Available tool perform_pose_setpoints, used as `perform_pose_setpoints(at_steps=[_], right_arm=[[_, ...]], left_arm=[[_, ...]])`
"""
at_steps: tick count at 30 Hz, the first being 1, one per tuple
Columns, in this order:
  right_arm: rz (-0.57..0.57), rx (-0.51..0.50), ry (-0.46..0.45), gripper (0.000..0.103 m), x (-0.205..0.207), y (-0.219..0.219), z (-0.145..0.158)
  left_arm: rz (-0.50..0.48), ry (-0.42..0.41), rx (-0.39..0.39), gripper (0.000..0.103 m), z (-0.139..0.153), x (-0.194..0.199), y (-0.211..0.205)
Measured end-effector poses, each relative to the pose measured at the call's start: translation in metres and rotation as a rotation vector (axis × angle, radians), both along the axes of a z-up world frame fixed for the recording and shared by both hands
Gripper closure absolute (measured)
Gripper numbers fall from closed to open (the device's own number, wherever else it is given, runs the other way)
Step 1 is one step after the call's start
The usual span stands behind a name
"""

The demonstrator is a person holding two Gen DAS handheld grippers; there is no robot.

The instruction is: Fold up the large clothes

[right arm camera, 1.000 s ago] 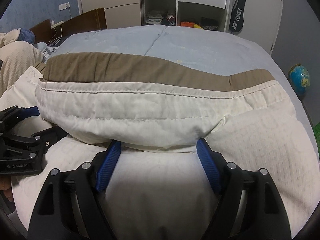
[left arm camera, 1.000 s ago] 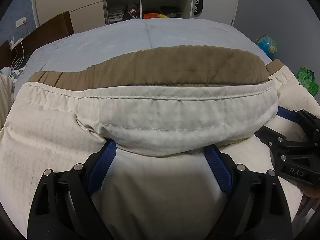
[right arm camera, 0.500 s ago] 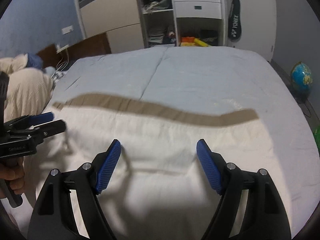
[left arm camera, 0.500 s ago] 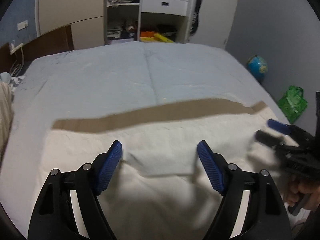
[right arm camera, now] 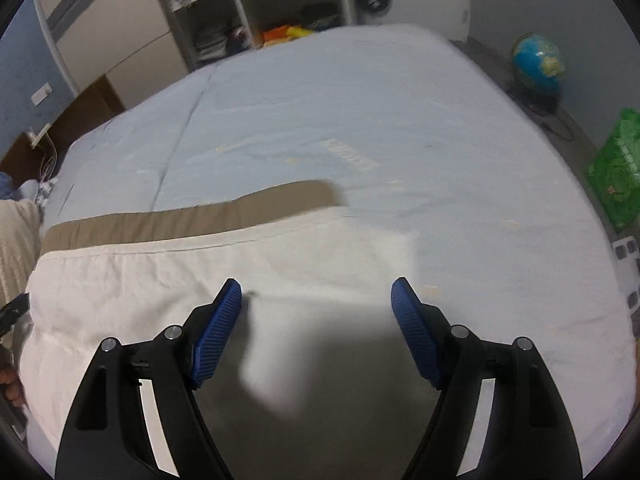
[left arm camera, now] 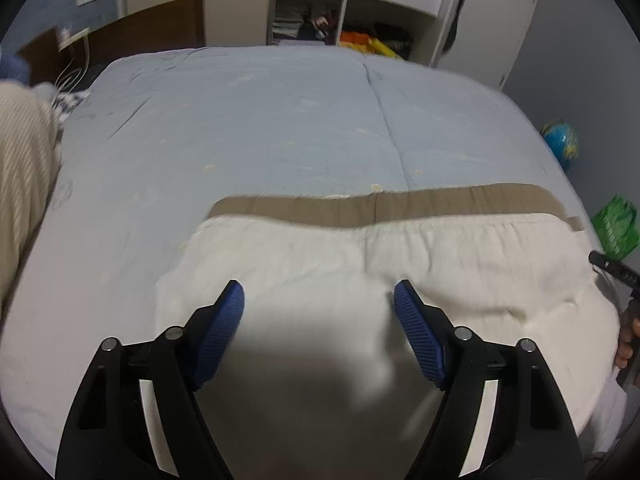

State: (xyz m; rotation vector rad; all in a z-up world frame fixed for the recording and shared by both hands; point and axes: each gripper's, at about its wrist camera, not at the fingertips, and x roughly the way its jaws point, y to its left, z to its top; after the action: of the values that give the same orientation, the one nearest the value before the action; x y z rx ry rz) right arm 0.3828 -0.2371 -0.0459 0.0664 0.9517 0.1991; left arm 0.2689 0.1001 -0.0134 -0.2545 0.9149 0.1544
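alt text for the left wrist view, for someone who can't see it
An open left gripper with blue pads hovers over a cream garment with a tan band, lying flat on a light blue bed. Behind are white shelves, with a globe at right.

Both views are being lit dimly and evenly, with a cool, bluish cast being given to the bed (left arm camera: 280, 128) and the walls. A soft grey shadow is being thrown onto the cream garment (left arm camera: 460, 264) between the jaws in the left wrist view, and a darker one onto the same cloth (right arm camera: 140, 280) in the right wrist view. No glare is being seen. Motion blur is being shown along the brown band (right arm camera: 180, 220) and across the shelves (right arm camera: 280, 8) behind. Straight lines are being bent strongly by the fisheye lens, and each frame is being closed in by black corners.
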Motion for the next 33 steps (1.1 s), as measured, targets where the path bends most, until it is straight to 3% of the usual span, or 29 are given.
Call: perform_pose_setpoints(at_steps=[5, 9, 13, 17, 24, 30, 33], right_arm=[[0.064, 0.079, -0.062, 0.029, -0.053, -0.028, 0.017], [0.139, 0.034, -0.093, 0.029, -0.098, -0.032, 0.018], [0.118, -0.075, -0.061, 0.029, -0.117, -0.047, -0.01], [0.059, -0.059, -0.021, 0.029, -0.122, -0.06, -0.026], [0.002, -0.035, -0.034, 0.029, -0.139, -0.074, -0.008], [0.054, 0.03, -0.059, 0.028, -0.182, -0.082, 0.017], [0.079, 0.054, -0.063, 0.028, -0.205, -0.082, 0.028]], left_arm=[[-0.011, -0.083, -0.03, 0.027, 0.014, -0.068, 0.0], [0.015, -0.047, 0.037, 0.028, 0.001, -0.113, -0.005], [0.037, 0.032, 0.09, 0.028, -0.024, -0.133, -0.001], [0.091, 0.08, 0.037, 0.028, -0.042, -0.136, 0.023], [0.101, 0.075, 0.037, 0.033, -0.027, -0.153, 0.022], [0.052, -0.024, 0.023, 0.009, 0.007, -0.198, -0.004], [0.026, -0.046, 0.032, 0.007, 0.02, -0.219, -0.022]])
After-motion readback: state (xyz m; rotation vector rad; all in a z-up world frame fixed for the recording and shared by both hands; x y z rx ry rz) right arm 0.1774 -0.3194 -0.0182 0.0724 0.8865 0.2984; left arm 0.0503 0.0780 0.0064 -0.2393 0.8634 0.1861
